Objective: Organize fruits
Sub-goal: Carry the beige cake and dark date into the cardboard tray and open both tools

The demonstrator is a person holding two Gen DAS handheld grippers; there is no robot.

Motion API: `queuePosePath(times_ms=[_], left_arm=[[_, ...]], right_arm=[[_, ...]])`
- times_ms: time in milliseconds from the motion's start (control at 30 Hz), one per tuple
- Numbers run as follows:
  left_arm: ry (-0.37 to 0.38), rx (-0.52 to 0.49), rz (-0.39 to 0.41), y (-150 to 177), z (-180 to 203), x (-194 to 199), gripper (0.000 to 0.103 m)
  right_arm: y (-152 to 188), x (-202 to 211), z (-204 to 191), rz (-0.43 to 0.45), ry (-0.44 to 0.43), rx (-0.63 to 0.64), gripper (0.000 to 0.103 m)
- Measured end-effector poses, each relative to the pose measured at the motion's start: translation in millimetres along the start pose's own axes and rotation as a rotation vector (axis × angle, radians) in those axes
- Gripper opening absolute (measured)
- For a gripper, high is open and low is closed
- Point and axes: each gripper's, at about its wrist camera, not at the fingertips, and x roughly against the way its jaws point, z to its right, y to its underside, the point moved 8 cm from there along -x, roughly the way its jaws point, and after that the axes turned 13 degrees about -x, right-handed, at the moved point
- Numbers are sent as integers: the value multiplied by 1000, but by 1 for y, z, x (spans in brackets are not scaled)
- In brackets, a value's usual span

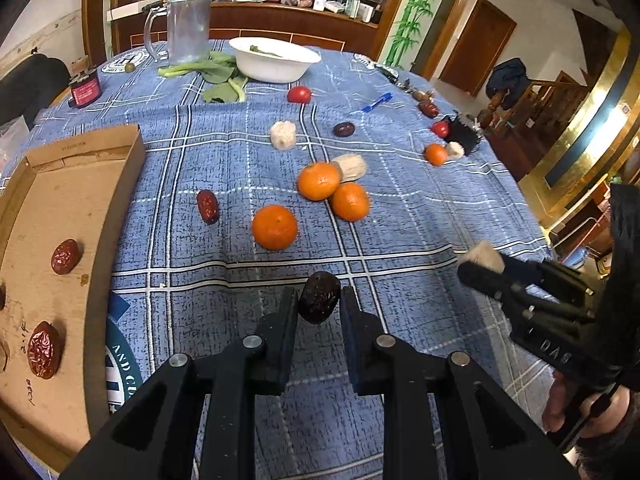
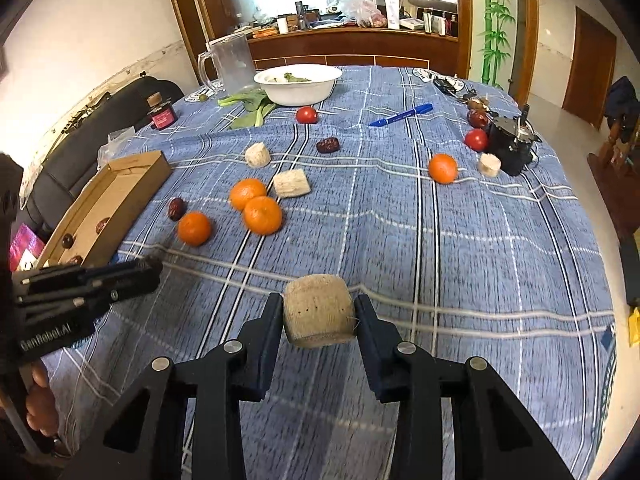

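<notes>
Dates point(image 1: 64, 256) lying in cardboard box point(image 1: 134, 160), greens in white bowl point(image 1: 276, 65), left jaws gripping dark date point(image 1: 319, 297), right jaws clamping pale chunk point(image 2: 318, 311)

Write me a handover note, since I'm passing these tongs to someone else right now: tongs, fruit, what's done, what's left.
Left tongs: shut on a dark red date, held above the cloth.
Right tongs: shut on a pale cob chunk, also lifted.
Done: several dates already lie in the cardboard tray.
Left on the blue tablecloth: four oranges, loose dates, three cob chunks, two tomatoes.
</notes>
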Motion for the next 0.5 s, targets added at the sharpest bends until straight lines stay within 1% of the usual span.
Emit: queuePosePath(times_ms=[100, 233, 400, 500], left_arm=[[-3, 8, 15, 0, -6, 9, 20], [-32, 28, 35, 1, -26, 24, 20], [-76, 67, 58, 7, -57, 42, 20], [-104, 97, 70, 12, -82, 54, 20]], right_arm=[[5, 2, -7, -8, 2, -4, 39], [3, 0, -26, -15, -16, -4, 39], [-1, -6, -65, -16, -37, 52, 39], [-4, -13, -90, -28, -65, 75, 39]])
